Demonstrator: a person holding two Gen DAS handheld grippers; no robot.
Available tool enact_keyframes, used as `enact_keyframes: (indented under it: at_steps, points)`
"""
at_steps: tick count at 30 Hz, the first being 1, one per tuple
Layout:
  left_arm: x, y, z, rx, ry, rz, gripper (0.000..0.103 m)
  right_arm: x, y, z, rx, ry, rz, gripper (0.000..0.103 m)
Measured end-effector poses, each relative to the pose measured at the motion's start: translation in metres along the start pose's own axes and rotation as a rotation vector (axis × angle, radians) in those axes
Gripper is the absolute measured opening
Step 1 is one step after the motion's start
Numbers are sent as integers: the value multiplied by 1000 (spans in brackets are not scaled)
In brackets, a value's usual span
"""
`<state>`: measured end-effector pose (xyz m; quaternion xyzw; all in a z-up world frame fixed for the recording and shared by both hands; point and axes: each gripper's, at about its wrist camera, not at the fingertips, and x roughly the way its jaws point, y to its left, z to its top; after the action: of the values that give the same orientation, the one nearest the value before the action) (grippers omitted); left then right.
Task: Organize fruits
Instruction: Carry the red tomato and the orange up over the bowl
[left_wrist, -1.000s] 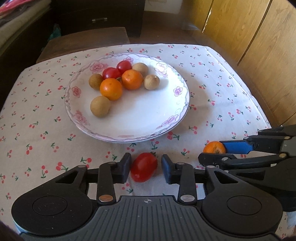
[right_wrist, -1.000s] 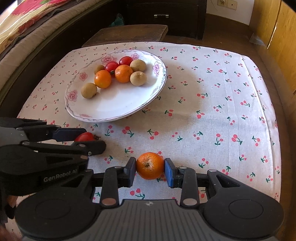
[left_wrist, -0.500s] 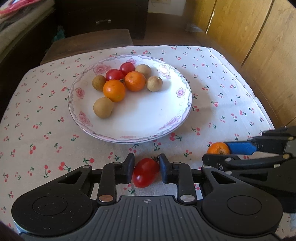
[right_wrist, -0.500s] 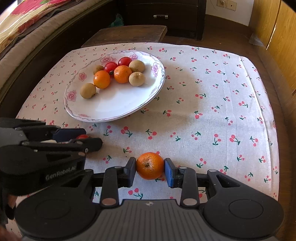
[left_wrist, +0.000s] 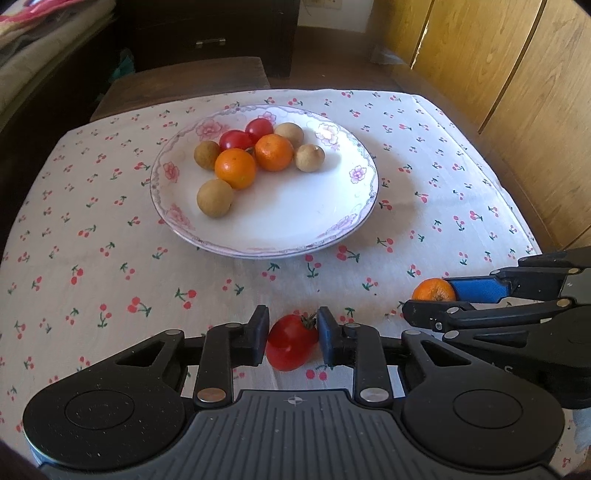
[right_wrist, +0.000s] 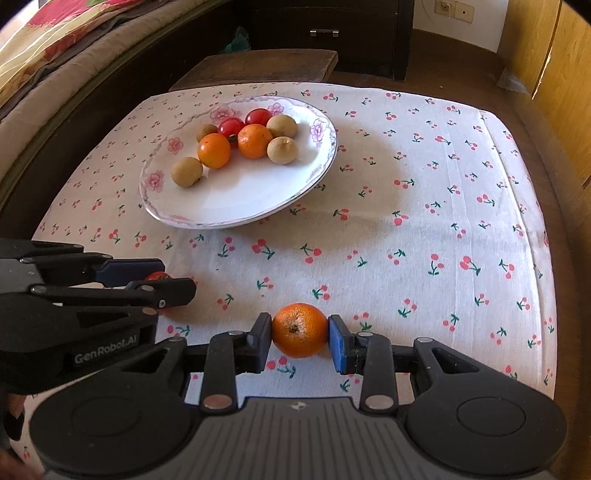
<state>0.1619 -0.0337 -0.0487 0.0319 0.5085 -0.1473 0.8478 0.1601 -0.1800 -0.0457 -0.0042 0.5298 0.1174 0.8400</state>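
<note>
Left gripper (left_wrist: 291, 341) clamped on a shiny red tomato (left_wrist: 292, 342) with a green stem. Right gripper (right_wrist: 300, 332) clamped on a round bumpy orange (right_wrist: 300, 330), at 3 o'clock of the tomato.

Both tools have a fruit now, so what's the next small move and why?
Probably lift both and carry them toward the plate. The left tool is shut on the tomato, the right tool on the orange, and the plate's near side is bare.
</note>
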Motion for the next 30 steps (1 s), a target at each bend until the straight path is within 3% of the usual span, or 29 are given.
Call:
enact_keyframes:
  at_steps: [21,30]
  points:
    - [7,-5,-4,9,8,19,37,3,6,-8,0,17,8,34]
    - [-4,-3,-6,-3,-13,24,36,-6,12,-8,-12,-14,3,34]
